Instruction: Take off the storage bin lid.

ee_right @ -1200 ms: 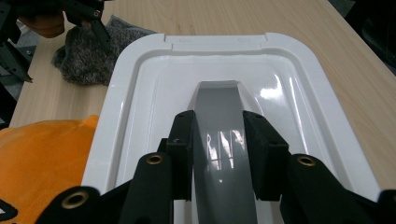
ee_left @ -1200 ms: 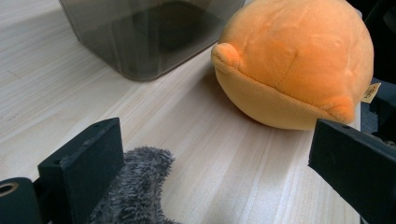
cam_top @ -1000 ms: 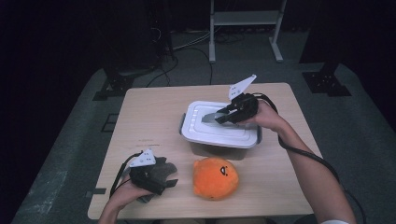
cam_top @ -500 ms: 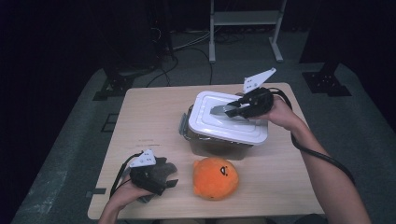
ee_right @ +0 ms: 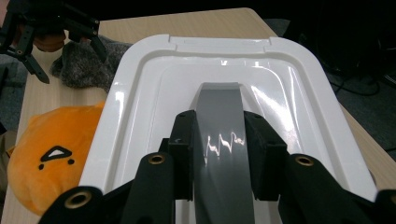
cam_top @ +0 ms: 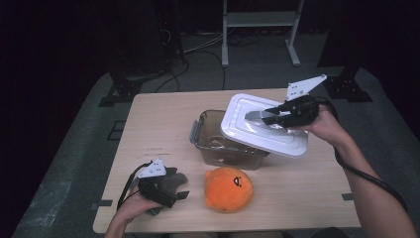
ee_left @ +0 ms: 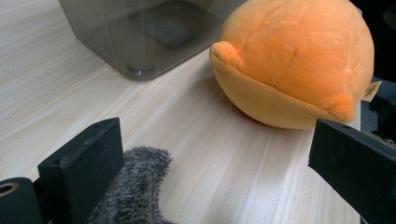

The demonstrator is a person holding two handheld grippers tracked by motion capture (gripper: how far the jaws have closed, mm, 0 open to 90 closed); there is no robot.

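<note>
While your right gripper (cam_top: 265, 117) has its jaws clamped on the lid's grey handle (ee_right: 219, 135), the lid (cam_top: 257, 126) hangs tilted over the container (cam_top: 218, 144), toward the worktop's right edge.

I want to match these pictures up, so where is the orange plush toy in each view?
High view: orange plush toy at bottom centre, near the table's front edge.
Left gripper view: upper right.
Right gripper view: lower left, partly behind the white lid.
Shared landmark: the grey furry cloth, beside the toy.

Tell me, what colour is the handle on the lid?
Grey. The handle on the white lid shows best in the right gripper view.
</note>
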